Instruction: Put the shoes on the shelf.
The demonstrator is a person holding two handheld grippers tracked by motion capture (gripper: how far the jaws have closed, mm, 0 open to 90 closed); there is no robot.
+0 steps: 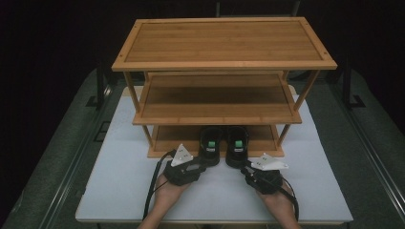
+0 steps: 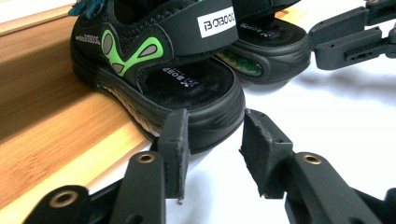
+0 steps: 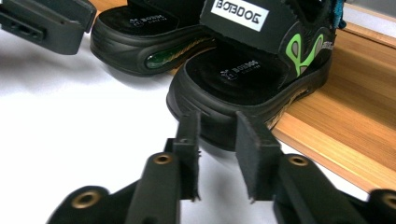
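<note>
The two black sandals sit side by side with their toes on the bottom shelf of the bamboo rack and their heels hanging out past its front edge over the white table. The left sandal shows green markings on its side and a white brand patch on its heel strap in my left gripper view; the right sandal looks the same in my right gripper view.

My left gripper has its jaws spread, level with the left sandal's heel, the near jaw's pad just at the sole's rim and the other jaw standing clear of it. My right gripper is likewise spread, though more narrowly, right under the right sandal's heel, neither pad yet pinching anything that I can see.

I judge the step to be the approach for a grasp on both heels at once; whether the pair is meant to go deeper into the shelf or come out of it, I cannot tell. The next move calls for easing each gripper forward so the heel rim sits between the pads, then pressing together on the thick sole rather than the soft strap.

In the high view my hands come in low from the near edge, palms cradling the grippers from beneath, left gripper and right gripper angled slightly inward toward the sandals.
</note>
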